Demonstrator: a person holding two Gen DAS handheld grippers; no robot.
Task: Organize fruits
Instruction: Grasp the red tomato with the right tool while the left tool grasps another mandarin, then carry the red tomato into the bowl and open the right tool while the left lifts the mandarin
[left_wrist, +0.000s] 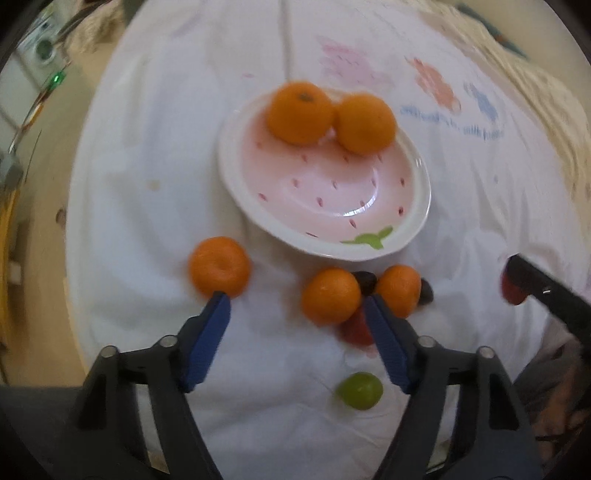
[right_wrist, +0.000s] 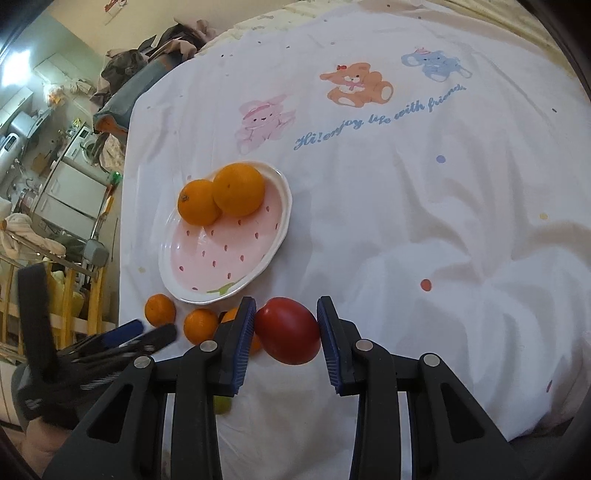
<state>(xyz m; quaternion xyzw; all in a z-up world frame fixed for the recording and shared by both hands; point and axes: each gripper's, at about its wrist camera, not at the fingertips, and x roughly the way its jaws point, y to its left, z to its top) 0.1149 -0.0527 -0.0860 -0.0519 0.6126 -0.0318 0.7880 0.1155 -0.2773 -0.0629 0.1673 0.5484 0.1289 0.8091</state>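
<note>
Pinching the red fruit (right_wrist: 287, 331) in right gripper (right_wrist: 286, 328) jaws at 5 o'clock off the strawberry plate (right_wrist: 273, 251), likely bound there beside two oranges (right_wrist: 238, 189); left gripper (left_wrist: 295, 314) spread, empty, above loose mandarins (left_wrist: 330, 295).

Two oranges (left_wrist: 328, 114) are sitting touching at the top of the pink strawberry plate (left_wrist: 417, 206); three mandarins (left_wrist: 330, 295) and a green grape (left_wrist: 360, 390) are lying below it.

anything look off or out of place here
Nothing is spilled or broken. Only two large oranges sit on the pink strawberry-patterned plate; three small orange mandarins and a green grape lie loose on the white sheet.
</note>
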